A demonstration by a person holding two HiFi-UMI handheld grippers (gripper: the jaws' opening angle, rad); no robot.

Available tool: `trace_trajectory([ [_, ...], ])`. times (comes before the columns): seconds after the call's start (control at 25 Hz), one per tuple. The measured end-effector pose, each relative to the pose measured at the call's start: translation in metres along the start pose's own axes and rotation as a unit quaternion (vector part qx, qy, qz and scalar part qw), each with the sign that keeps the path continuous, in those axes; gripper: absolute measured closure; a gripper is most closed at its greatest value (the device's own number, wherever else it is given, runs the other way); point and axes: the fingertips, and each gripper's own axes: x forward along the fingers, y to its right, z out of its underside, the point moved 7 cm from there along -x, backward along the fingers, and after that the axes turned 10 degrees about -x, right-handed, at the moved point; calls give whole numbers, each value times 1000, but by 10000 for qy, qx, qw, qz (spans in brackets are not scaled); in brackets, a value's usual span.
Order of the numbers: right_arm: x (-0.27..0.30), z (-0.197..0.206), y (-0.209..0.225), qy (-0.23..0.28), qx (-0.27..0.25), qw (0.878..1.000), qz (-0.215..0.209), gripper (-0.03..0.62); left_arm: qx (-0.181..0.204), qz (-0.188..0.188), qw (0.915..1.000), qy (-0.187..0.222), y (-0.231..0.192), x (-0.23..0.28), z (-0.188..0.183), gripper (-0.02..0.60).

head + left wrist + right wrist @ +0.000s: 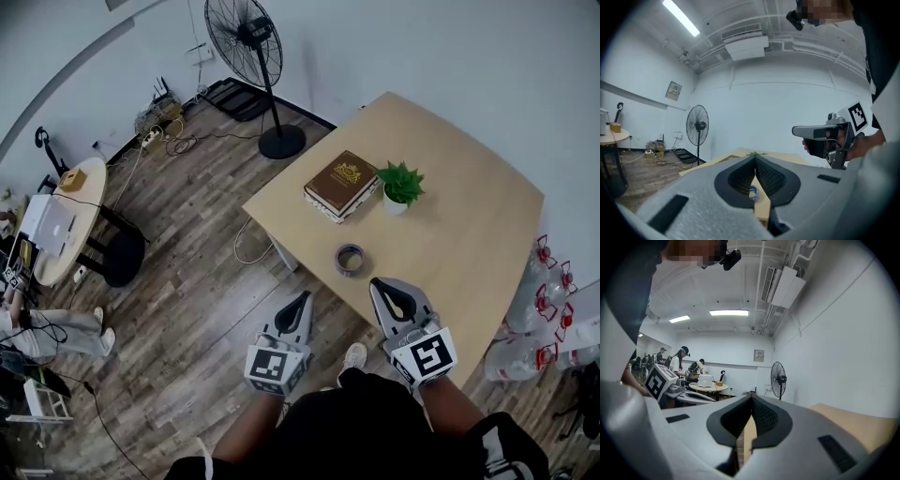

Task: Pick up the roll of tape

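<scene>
A grey roll of tape (350, 259) lies flat on the wooden table (469, 225), near its front edge. My right gripper (382, 285) hovers just short of that edge, a little to the right of the roll, with its jaws together and nothing held. My left gripper (303, 297) is over the floor to the left of the table, also shut and empty. In the left gripper view the tape (753, 192) shows through the slit below the closed jaws of the left gripper (755, 158). The right gripper (751, 399) points along the table's edge.
A brown book (341, 183) and a small potted plant (400, 185) stand behind the tape. A floor fan (253, 56) is at the back left. A round side table (66, 216) with a laptop stands far left; people work there. Water bottles (544, 309) sit right of the table.
</scene>
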Motion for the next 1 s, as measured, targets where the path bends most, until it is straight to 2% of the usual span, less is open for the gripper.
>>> trace_trajectory([
  [0.4,36,14,74,39,20,10000,-10,599,82,-314,9993,-169,-20,81,-12,575],
  [0.6,46,16,95,124,93,9999,-45,597,85,-275,9993,-228,-24,105,-18,575],
  [0.76,55,23,104,33,146,9999,-17,599,142,-375,9980,-498,-33,120,-15,575],
  [1.0,71,29,112,-128,172,9996,172,599,286,42,9968,-742,-42,140,-15,575],
])
